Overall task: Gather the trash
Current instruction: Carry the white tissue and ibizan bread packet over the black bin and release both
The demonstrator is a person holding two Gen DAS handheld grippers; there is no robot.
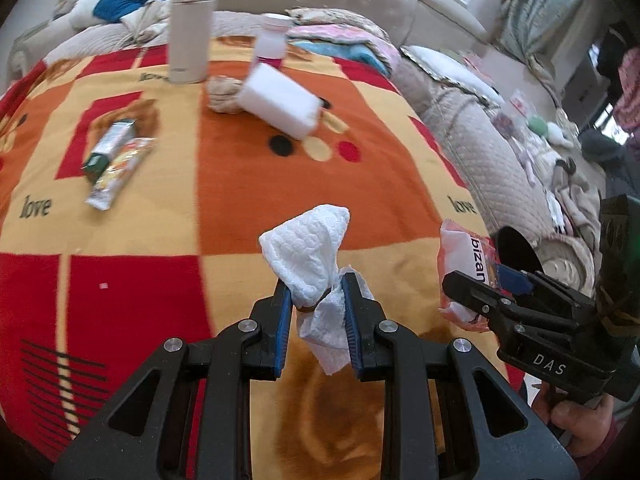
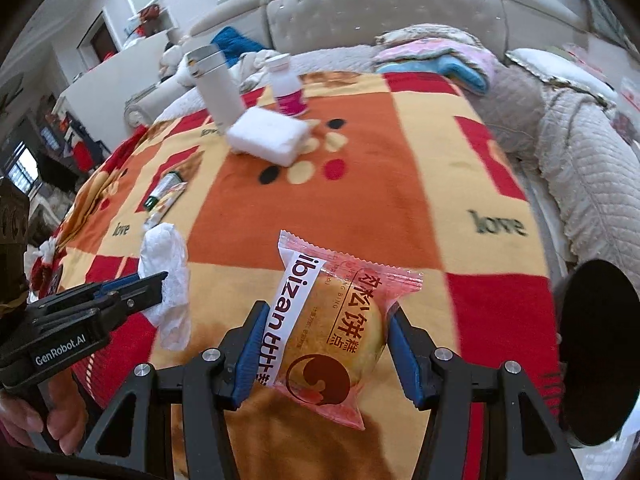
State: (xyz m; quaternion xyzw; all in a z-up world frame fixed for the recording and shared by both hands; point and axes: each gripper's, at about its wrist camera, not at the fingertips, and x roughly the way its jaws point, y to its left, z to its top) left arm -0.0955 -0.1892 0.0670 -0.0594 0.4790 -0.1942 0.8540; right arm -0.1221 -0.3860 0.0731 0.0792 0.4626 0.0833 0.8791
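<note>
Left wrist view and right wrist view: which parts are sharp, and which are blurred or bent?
Left wrist view: the tissue in the left claw is sharp, the bottle and white block are smeared.
Right wrist view: the snack pack is sharp, the headboard bows from the fisheye.

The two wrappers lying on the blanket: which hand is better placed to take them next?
Probably left, though neither is free. The wrappers lie to the left, nearer the left gripper, which is shut on a tissue. The right gripper holds a pastry packet.

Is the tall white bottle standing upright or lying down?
Upright. The white bottle stands on its base on the blanket, lid on top.
</note>
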